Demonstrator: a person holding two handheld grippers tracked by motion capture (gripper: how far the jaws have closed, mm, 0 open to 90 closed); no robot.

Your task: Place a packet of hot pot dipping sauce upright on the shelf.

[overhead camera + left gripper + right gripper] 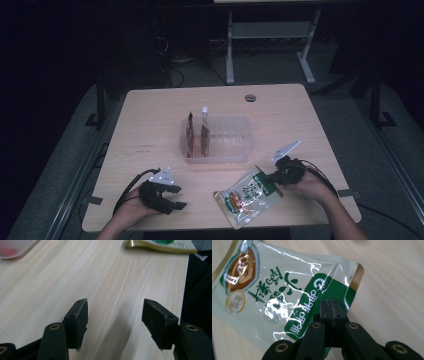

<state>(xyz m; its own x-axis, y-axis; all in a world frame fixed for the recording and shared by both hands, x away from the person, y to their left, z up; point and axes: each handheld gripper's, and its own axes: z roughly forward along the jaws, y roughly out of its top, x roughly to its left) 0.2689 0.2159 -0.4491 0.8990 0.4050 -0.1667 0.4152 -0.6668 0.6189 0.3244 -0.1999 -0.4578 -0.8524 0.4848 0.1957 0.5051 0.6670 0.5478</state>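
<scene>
Pouch (248, 196): flat glossy food pack, green and cream print with a brown dish pictured, lying near the front edge of the bench (150, 115), right of centre. Its green corner points toward the right edge.

Right claw (272, 176): jaws pressed together on that green corner, pinching the pouch at its sealed rim. The right gripper view shows the two black jaws (333, 312) meeting with the foil caught between them and the pack fanning away in front. A corner pinch fits a thin, slippery pack: the seal is the stiffest part and gives the jaws something flat to bite. Judged from this, the pouch looks ready to be lifted or dragged, and would probably hang and swing from that corner.

Left claw (177, 197): spread, nothing between the jaws, resting low near the front left of the bench. The left gripper view shows bare wood between the two pads (80, 322), with an edge of the pouch at the top of that view. It seems parked out of the way, or ready to steady the pack.

Bin (240, 150): clear plastic, at mid-bench, just behind the pouch. Two packs (197, 132) stand upright against its left end, leaving the right part free. Standing them on edge saves room, so the likely aim is to slot this pouch in beside them; it would need turning upright first.

Round grommet (250, 97) near the back edge.
</scene>
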